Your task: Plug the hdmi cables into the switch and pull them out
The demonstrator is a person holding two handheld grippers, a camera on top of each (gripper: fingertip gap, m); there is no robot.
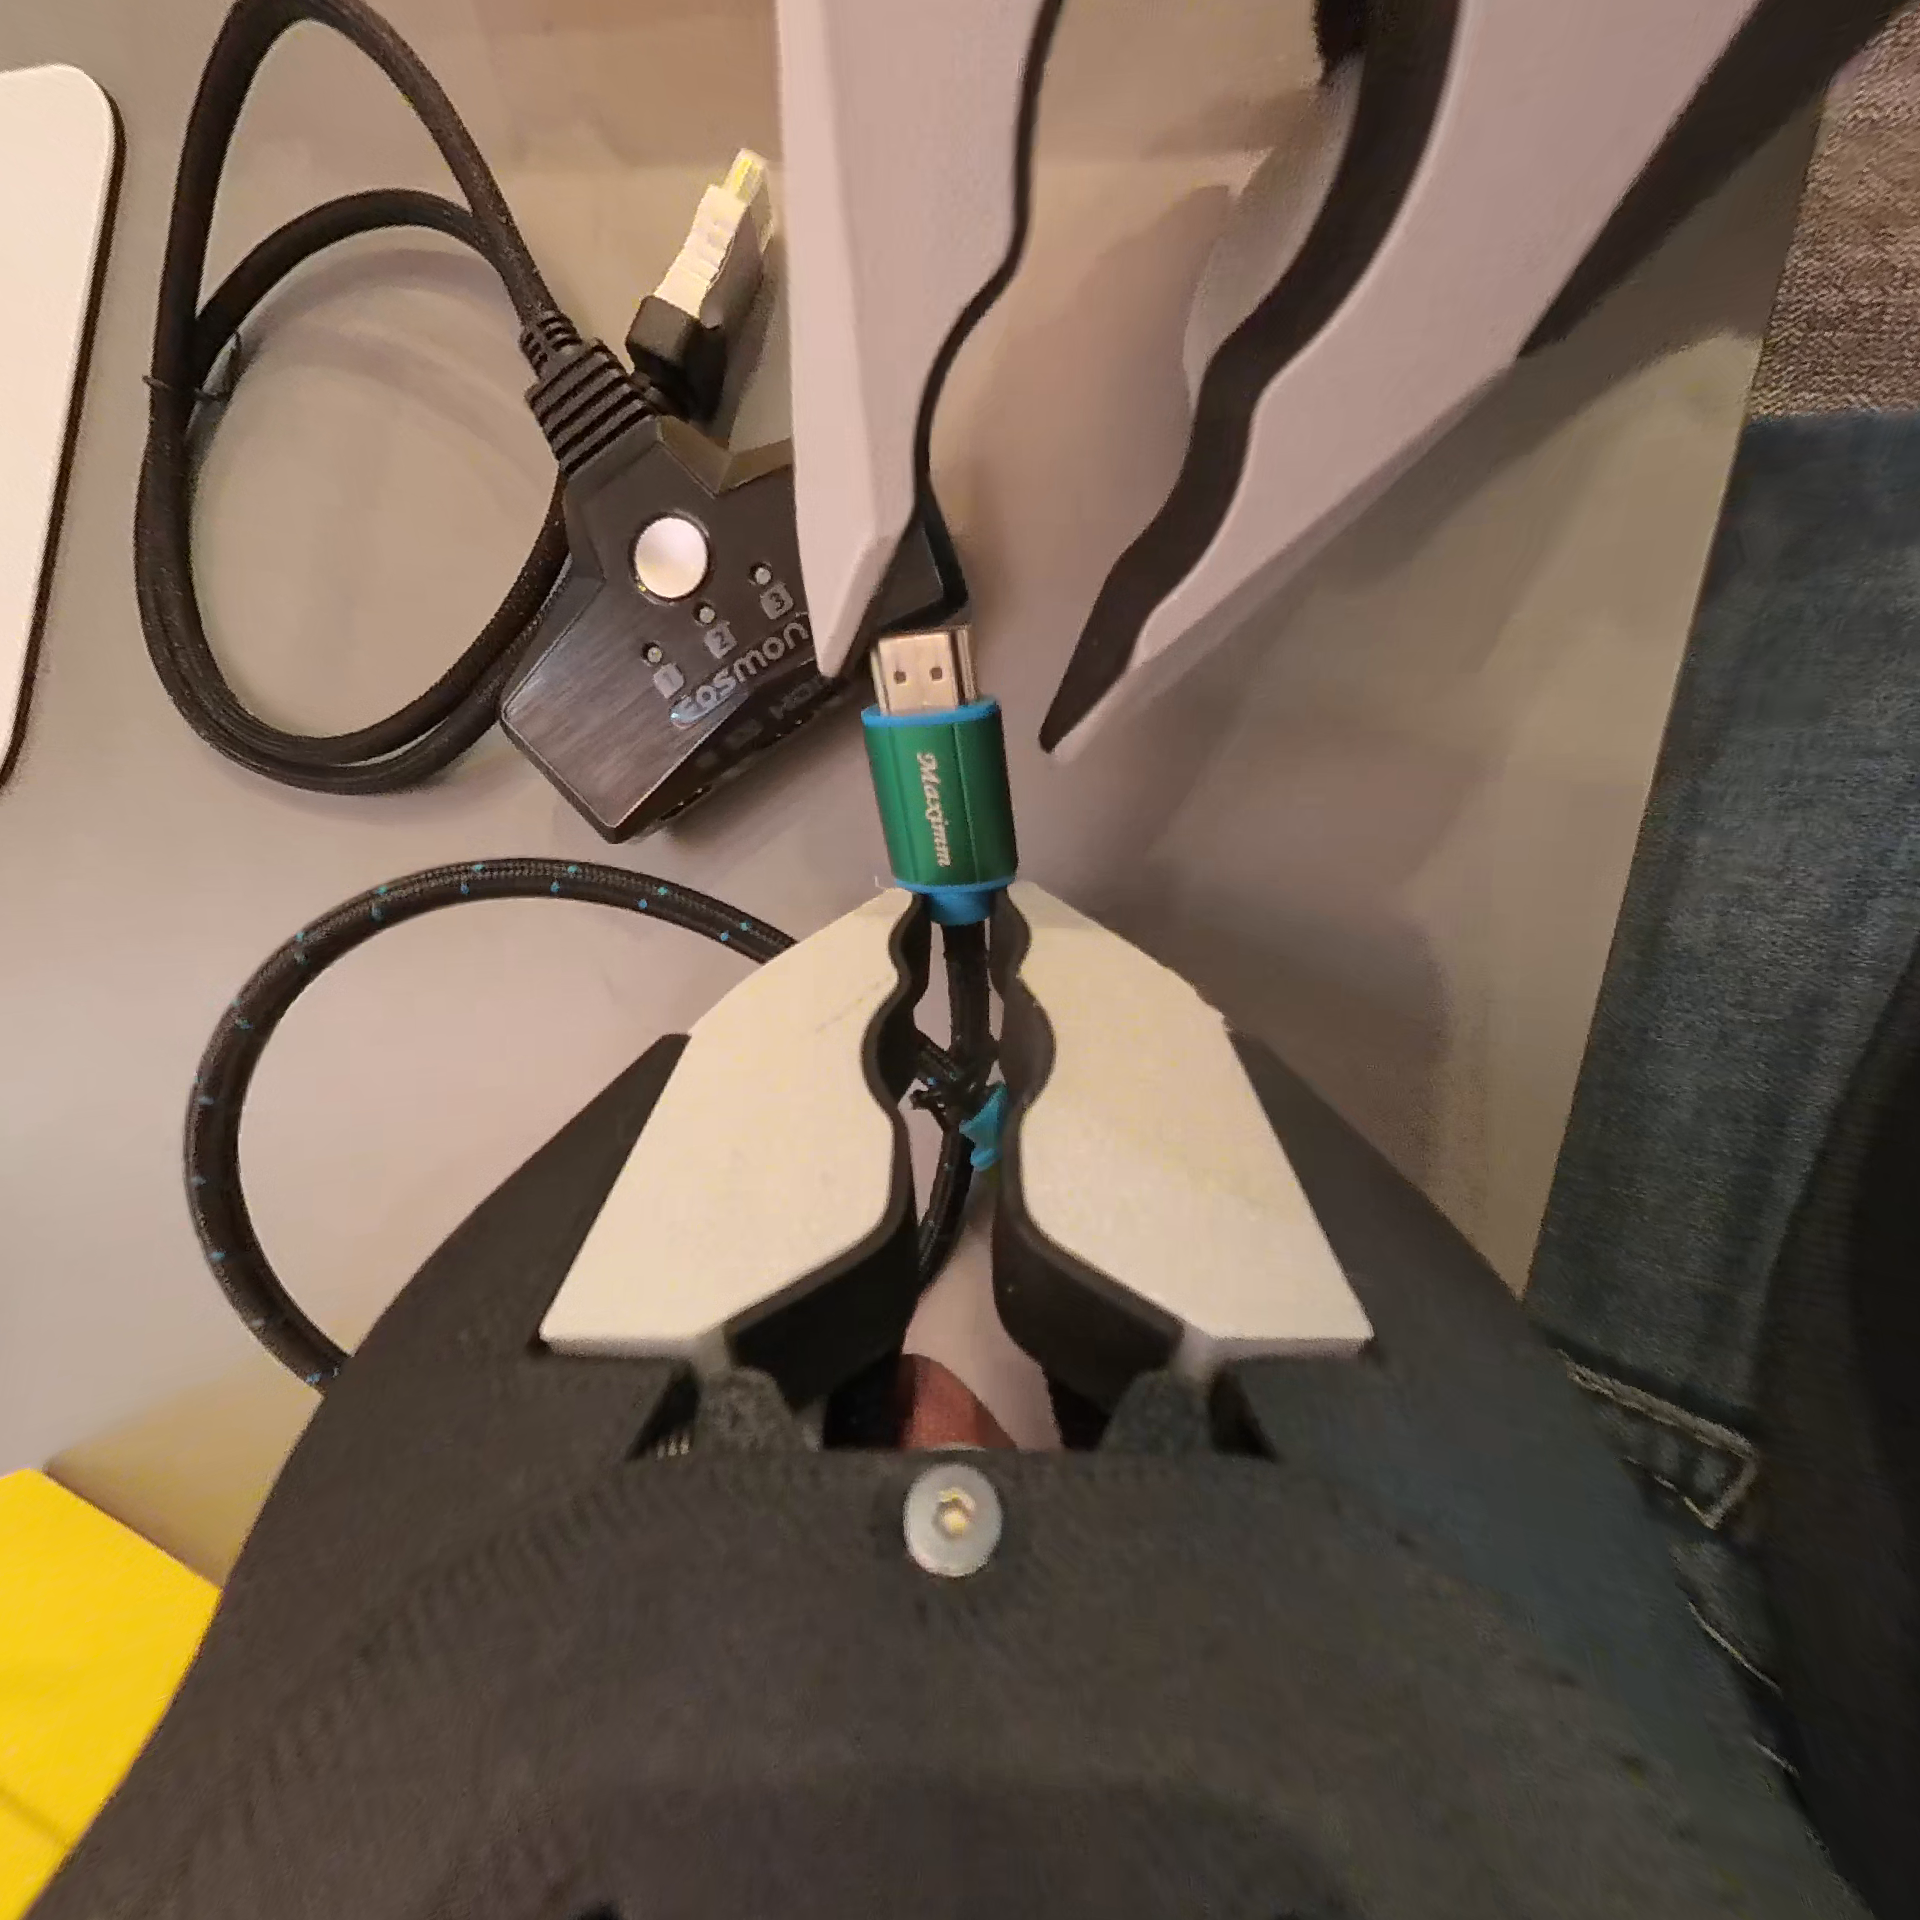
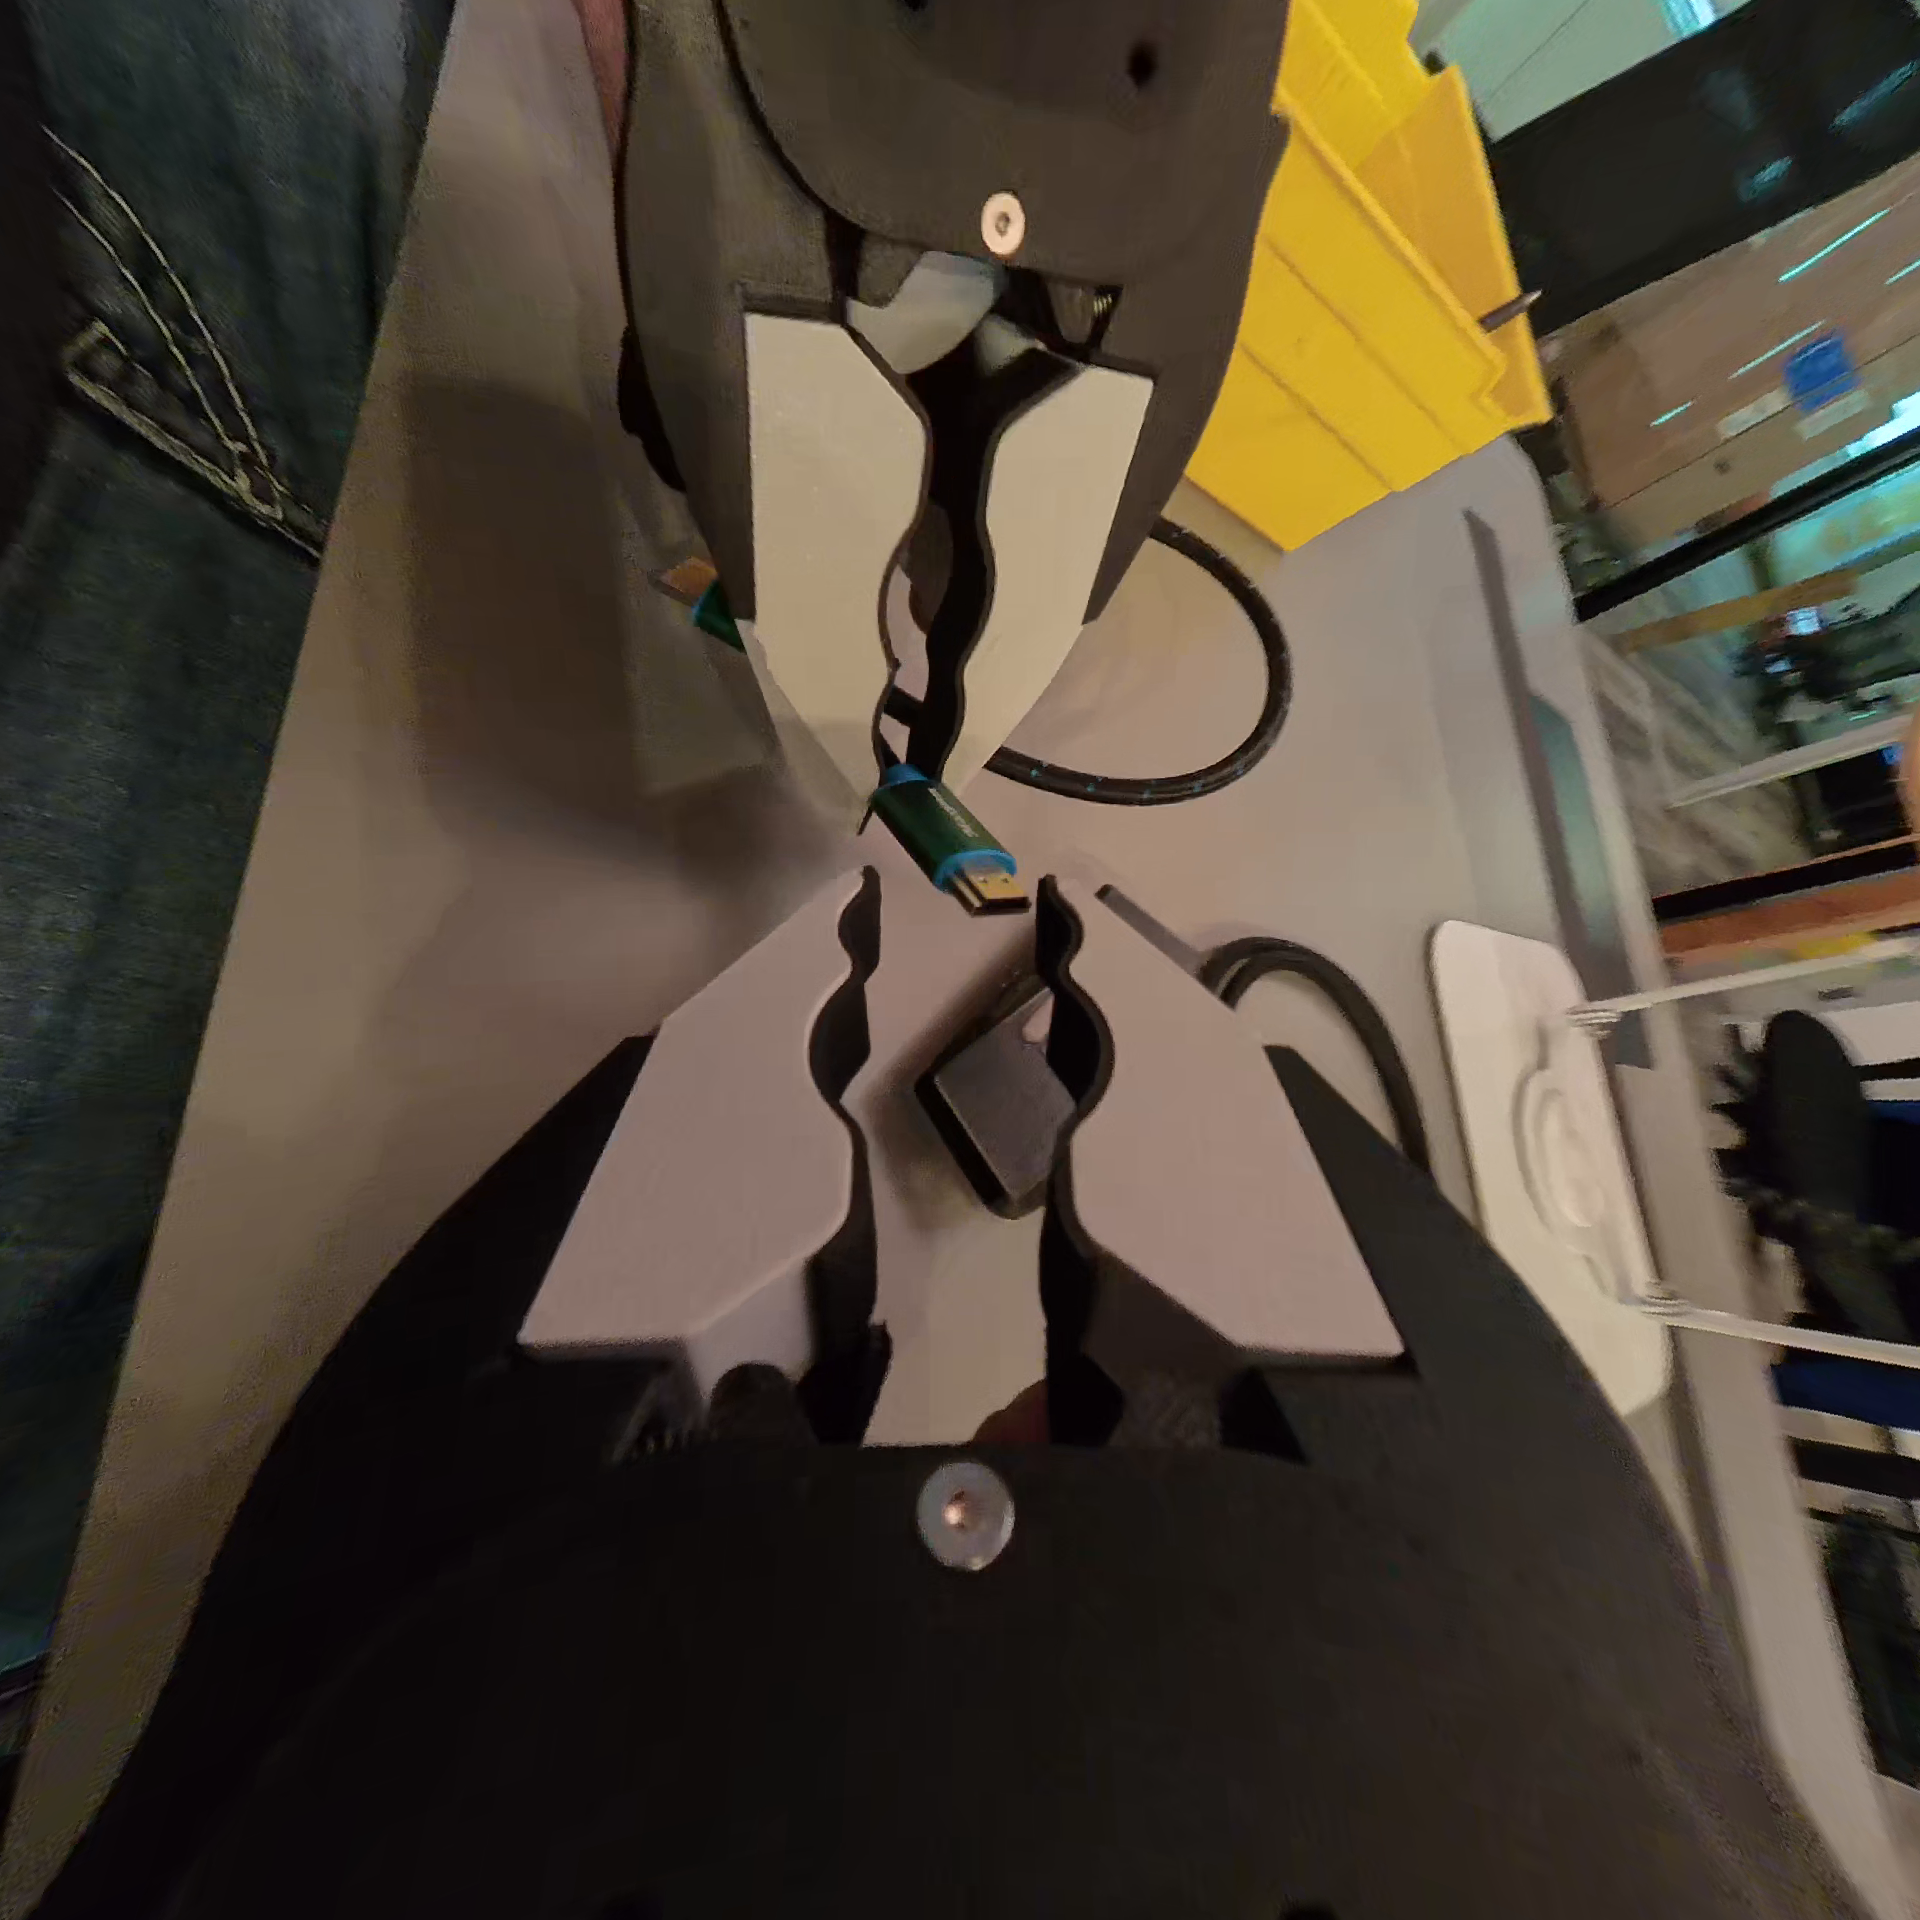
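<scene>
On the grey bench, the black switch lies flat with its button face up, a black braided lead looping away from its far end toward a second connector lying beside it. The left hand-held gripper is closed on the braided cable just behind the green HDMI plug, so the plug sticks out past the fingertips. Its long axis runs forward along the fingers, with the metal tip aimed away from the gripper and near the switch's right corner, not inserted. The cable's slack curls off to the left on the bench. The right hand-held gripper faces the left one tip to tip, its fingers spread apart and holding nothing; in the right wrist view the plug's tip reaches between its fingertips, with the switch lying beneath the gap. A yellow bin stands at the bench edge.
</scene>
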